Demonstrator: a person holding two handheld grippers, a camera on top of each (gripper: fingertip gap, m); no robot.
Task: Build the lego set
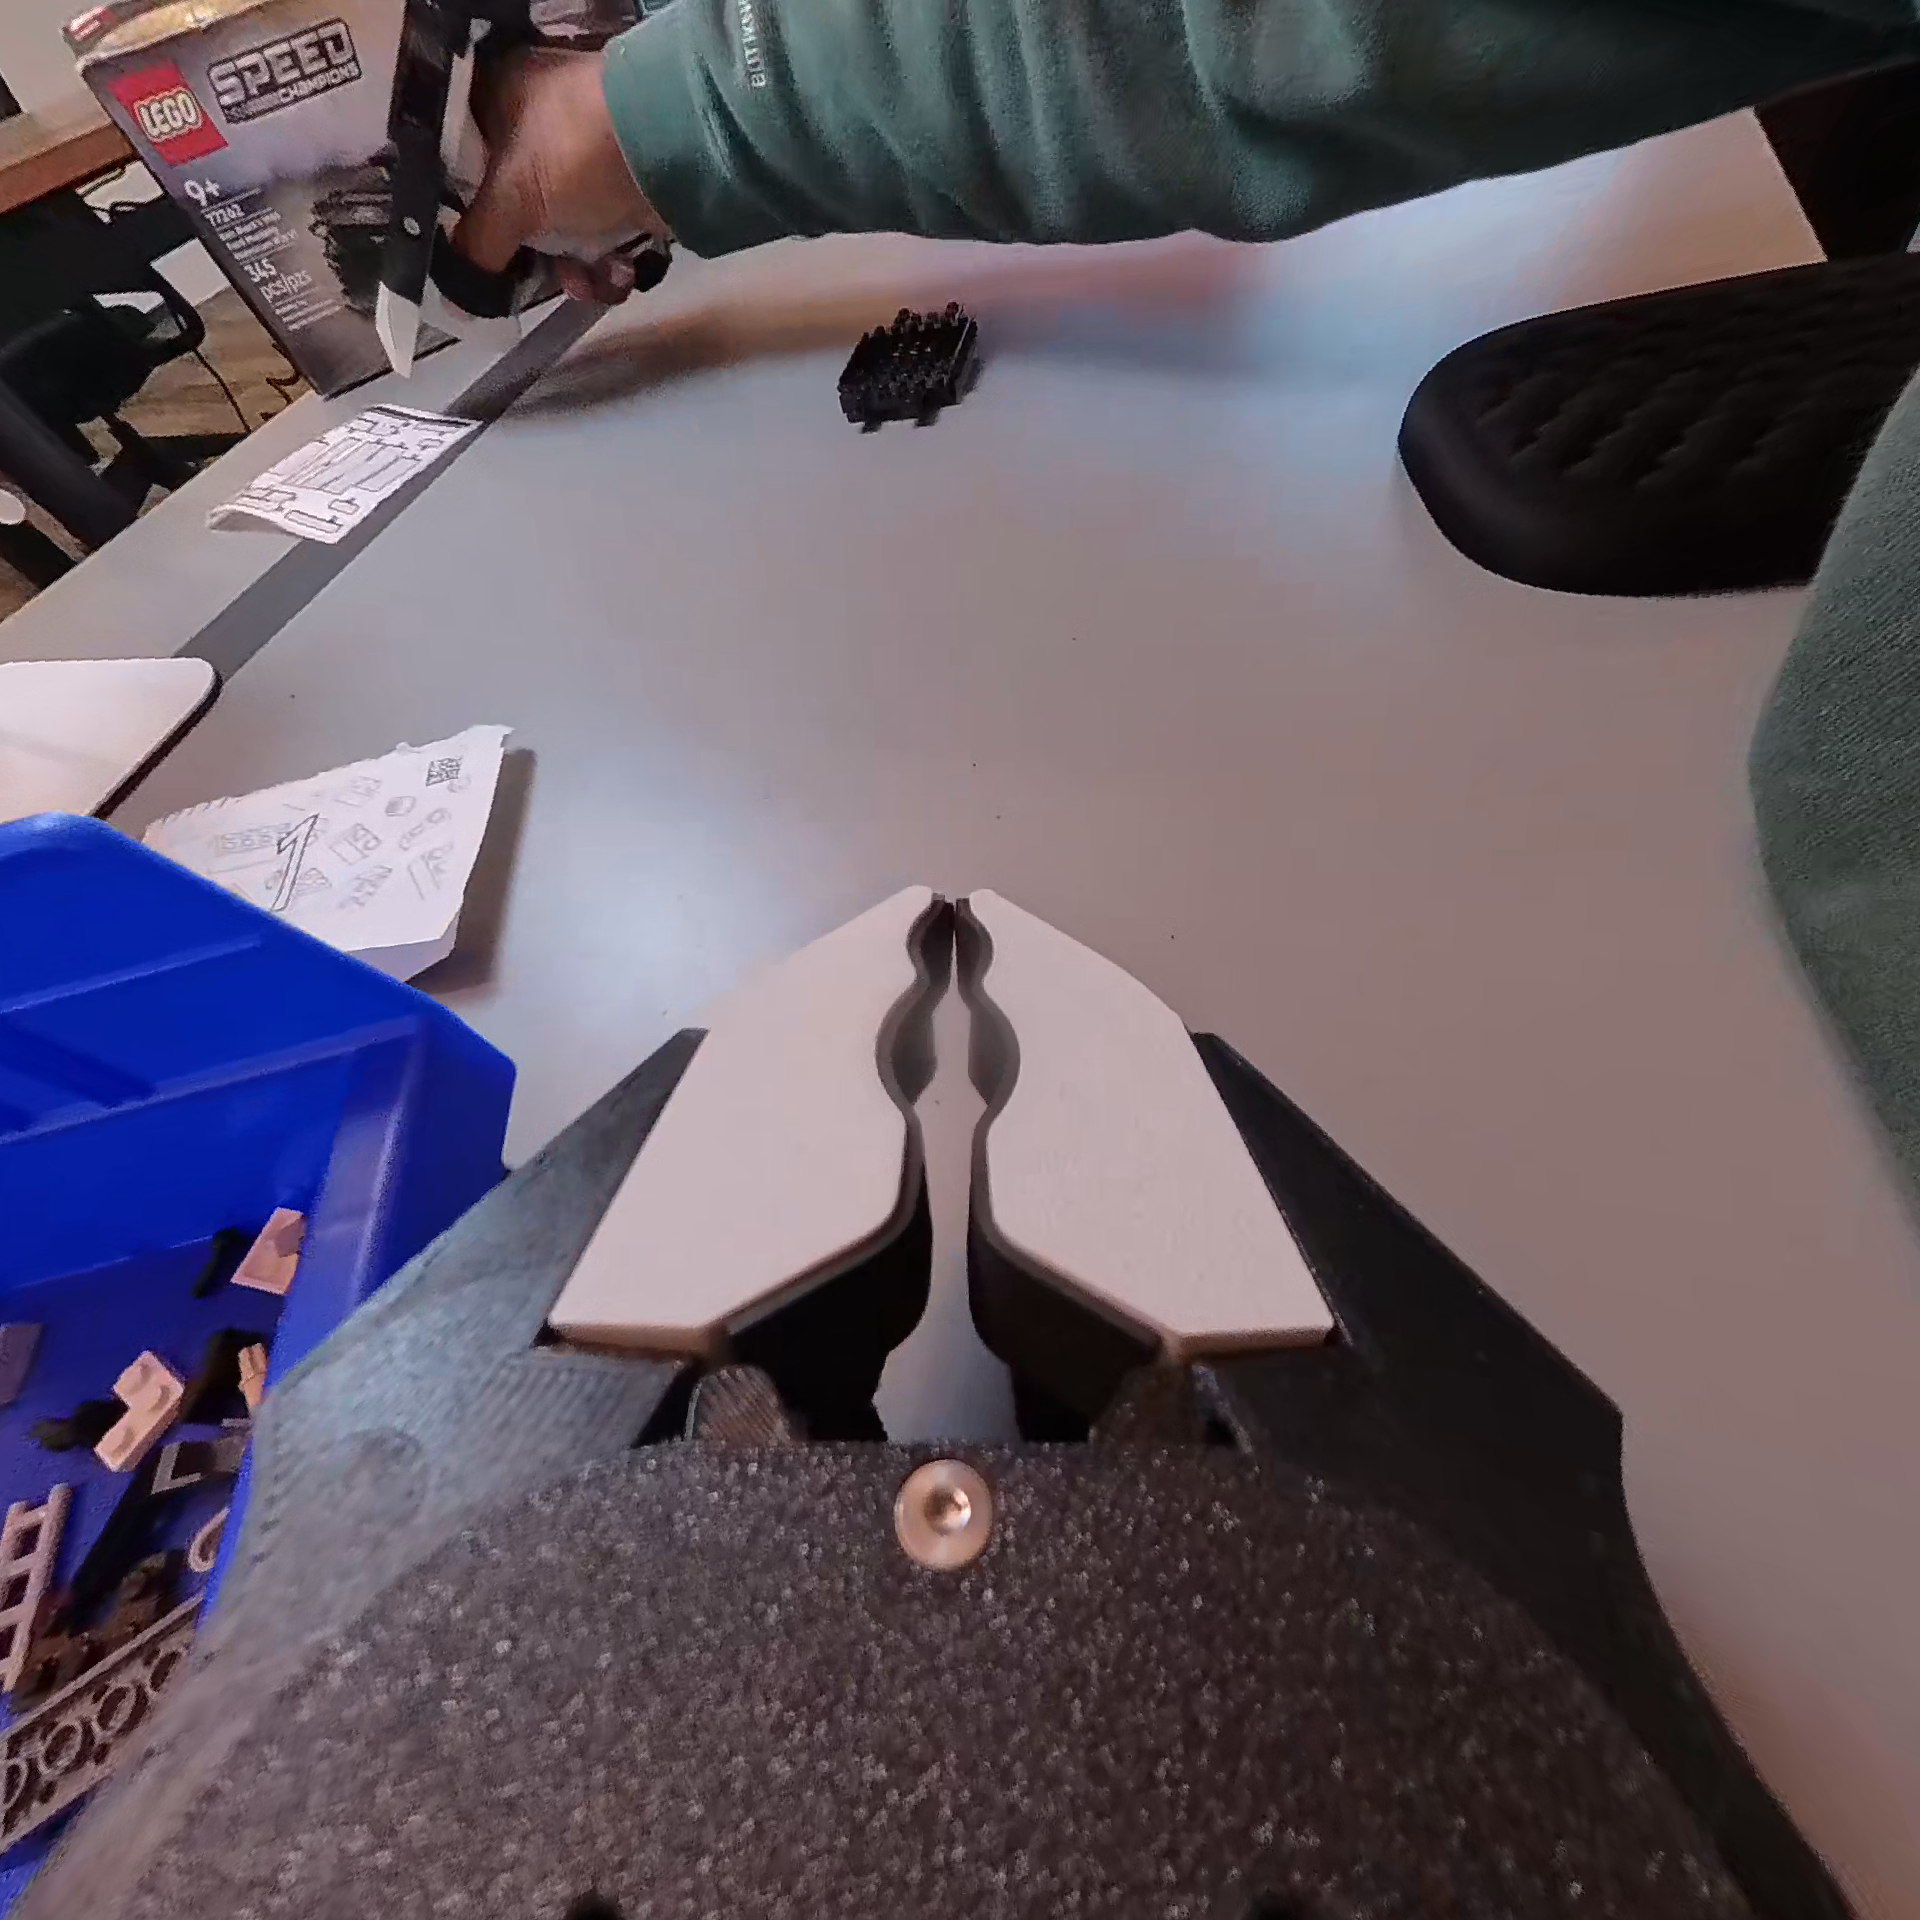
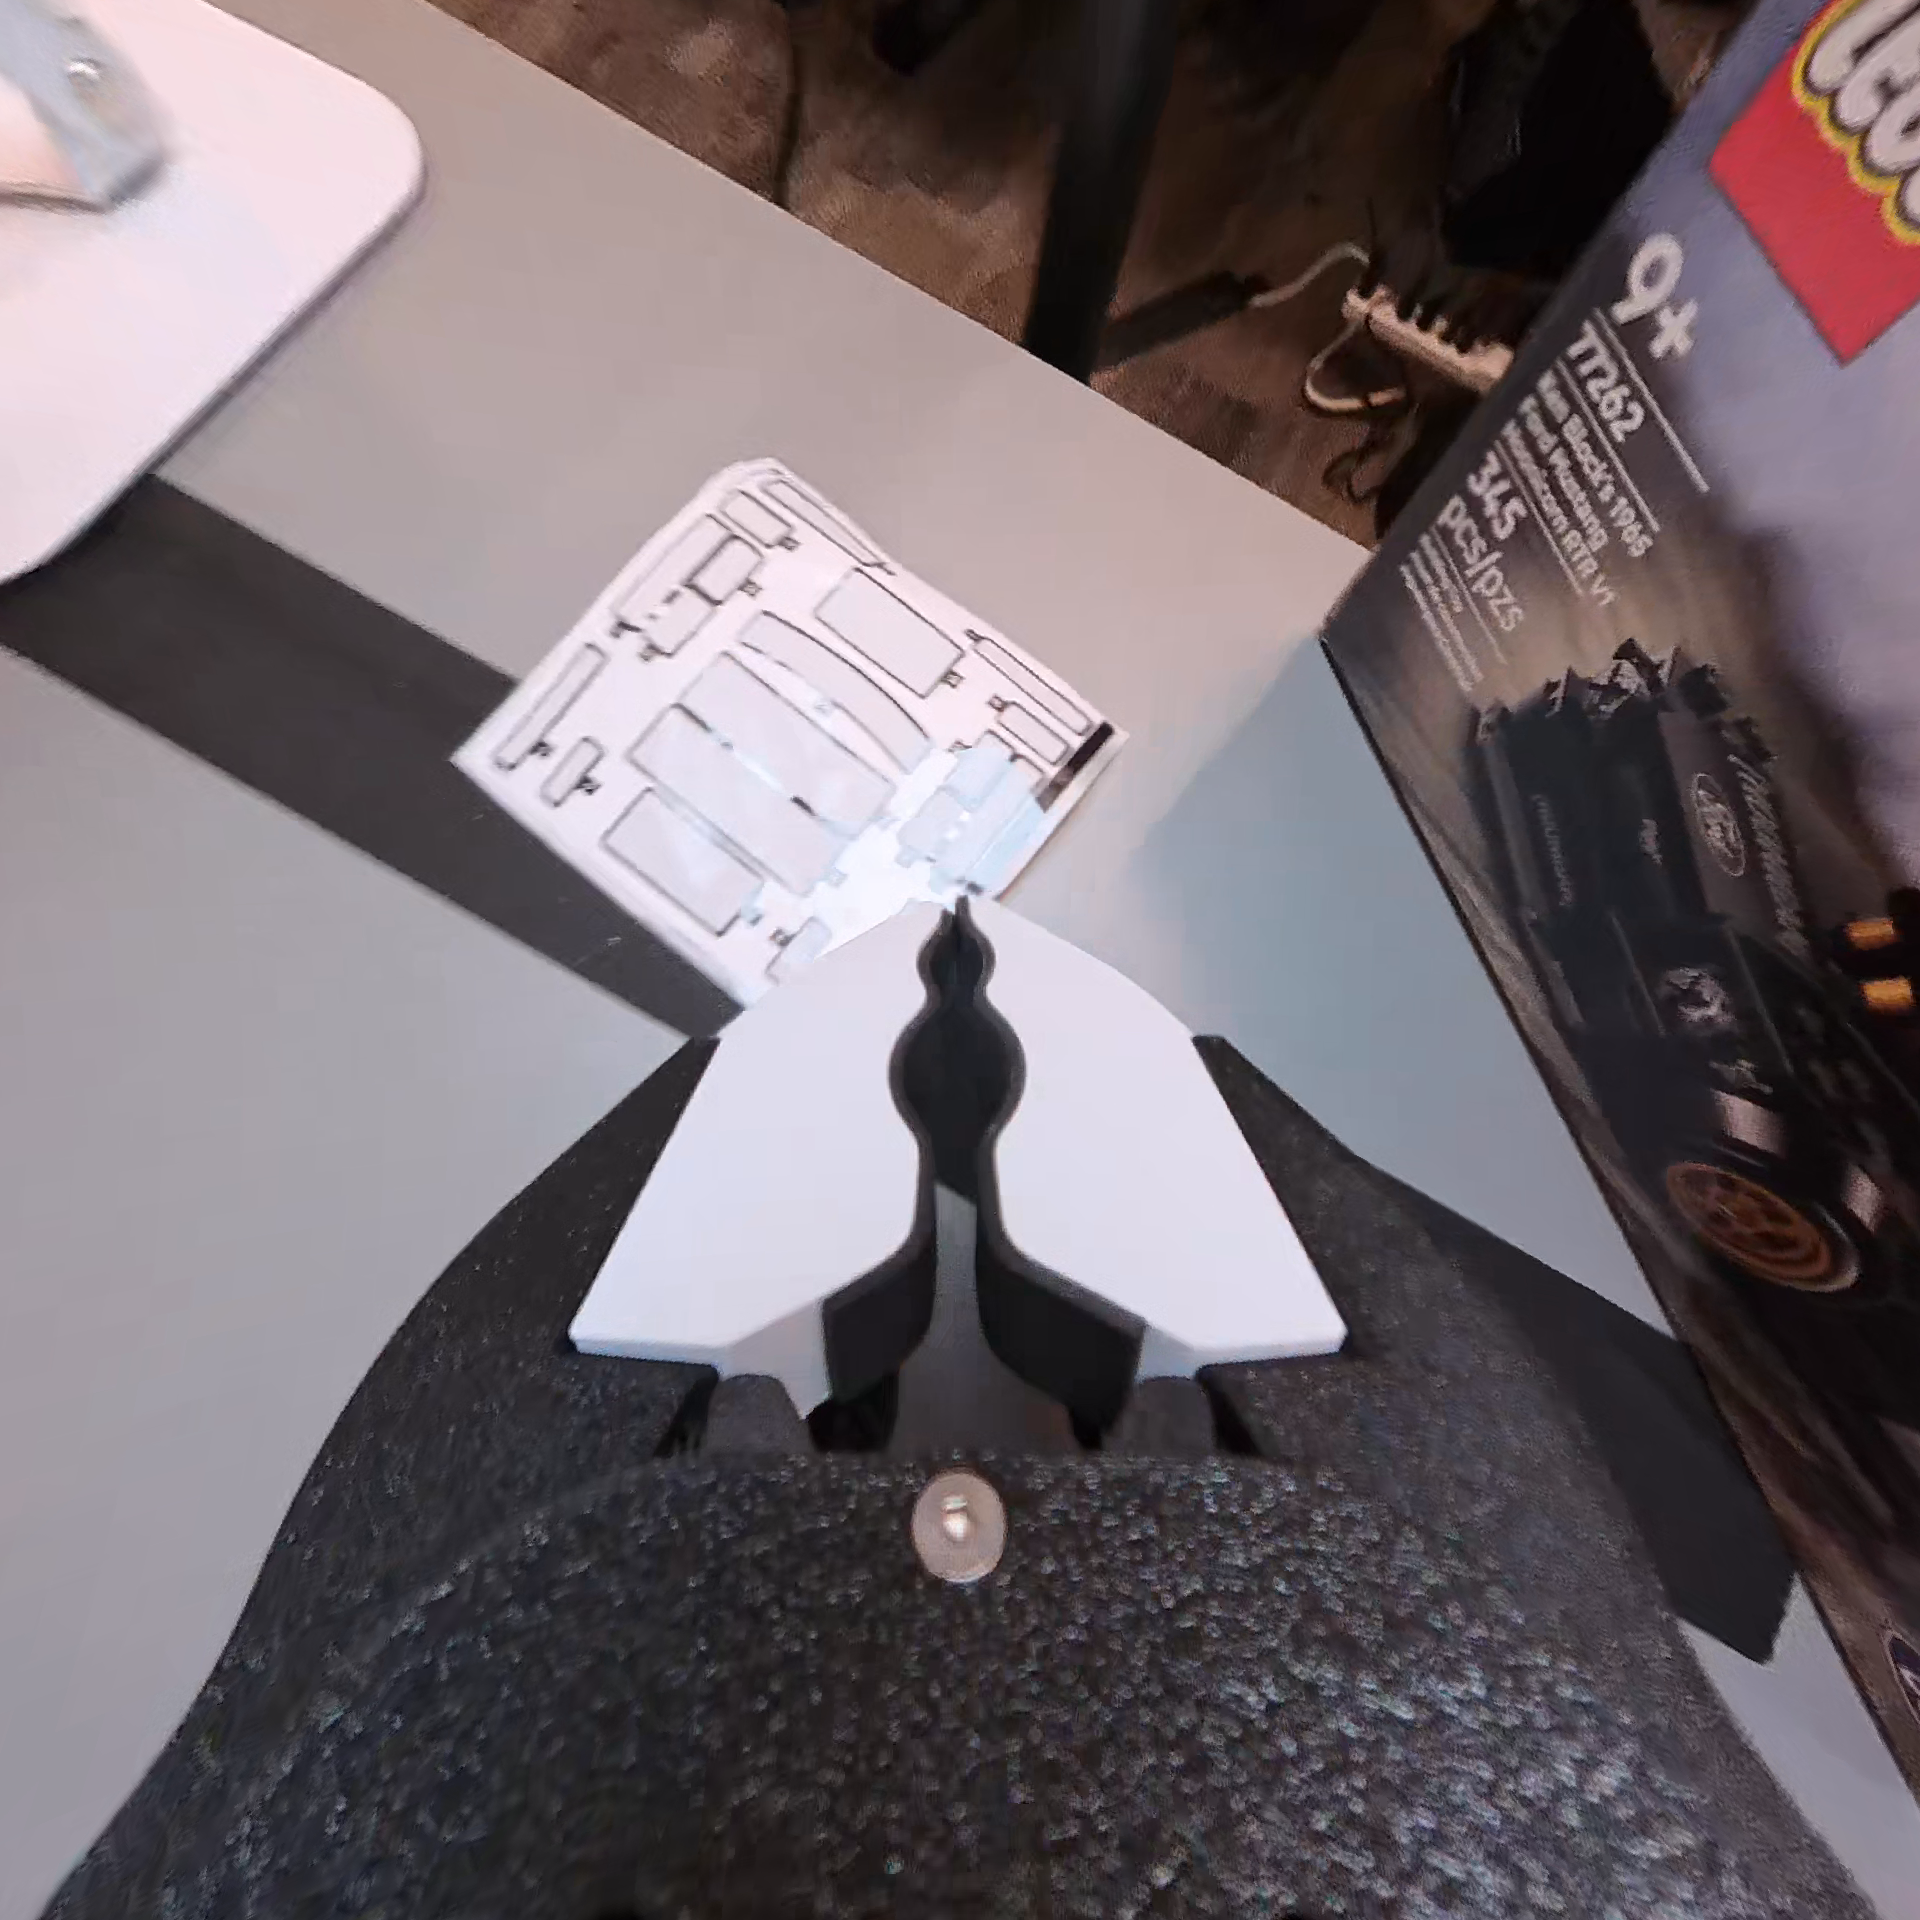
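While tilted, sticker sheet (image 2: 790, 717) lies flat.

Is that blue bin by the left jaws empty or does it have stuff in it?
Not empty. The blue bin holds loose Lego pieces, tan, grey and black, on its floor.
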